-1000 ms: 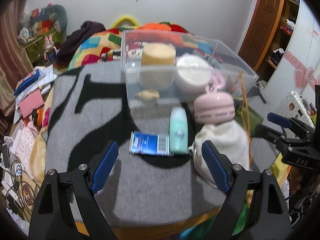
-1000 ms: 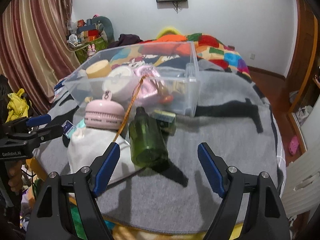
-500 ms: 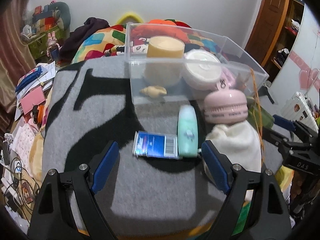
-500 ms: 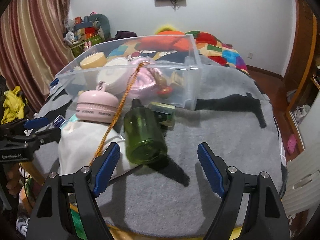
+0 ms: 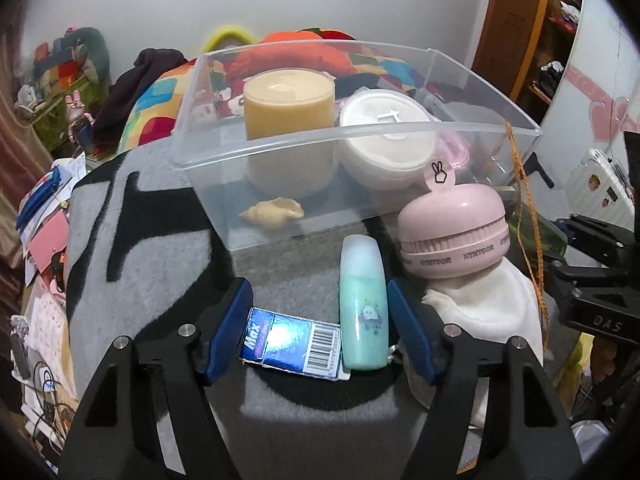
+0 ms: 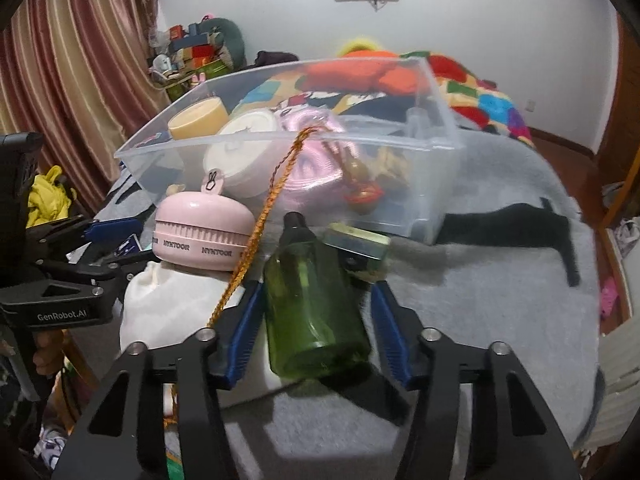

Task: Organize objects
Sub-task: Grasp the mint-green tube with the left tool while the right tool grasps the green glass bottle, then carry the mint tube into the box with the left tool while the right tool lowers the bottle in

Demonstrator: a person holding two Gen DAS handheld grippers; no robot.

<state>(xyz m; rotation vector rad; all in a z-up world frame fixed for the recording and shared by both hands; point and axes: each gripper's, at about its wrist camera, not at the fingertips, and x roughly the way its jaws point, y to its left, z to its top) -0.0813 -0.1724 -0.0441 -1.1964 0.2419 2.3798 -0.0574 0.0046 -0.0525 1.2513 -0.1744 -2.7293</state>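
Observation:
On the grey blanket (image 5: 160, 248) lie a blue box (image 5: 288, 338) and a mint-green tube (image 5: 363, 312), side by side. My left gripper (image 5: 318, 286) straddles both, its jaws closing, pads close beside them with no clear press. A green bottle (image 6: 316, 312) lies on its side between the pads of my right gripper (image 6: 317, 292). Those jaws are closing too, and thin gaps still show on both sides. Behind stands a clear plastic bin (image 5: 360, 136) holding a yellow jar (image 5: 288, 104), a white round tub (image 5: 386, 132) and a shell (image 5: 274, 212).
A pink round device (image 5: 454, 228) rests on a white cloth pouch (image 5: 492, 304), with an orange cord (image 5: 528, 216) running up into the bin. A small green tin (image 6: 356, 246) lies behind the bottle. Open blanket (image 6: 500, 300) stretches to the right of the bottle; clutter lines the floor at left.
Both grippers have come forward and down over their objects. Each pair of jaws has narrowed, the left around the box and tube, the right around the green bottle.

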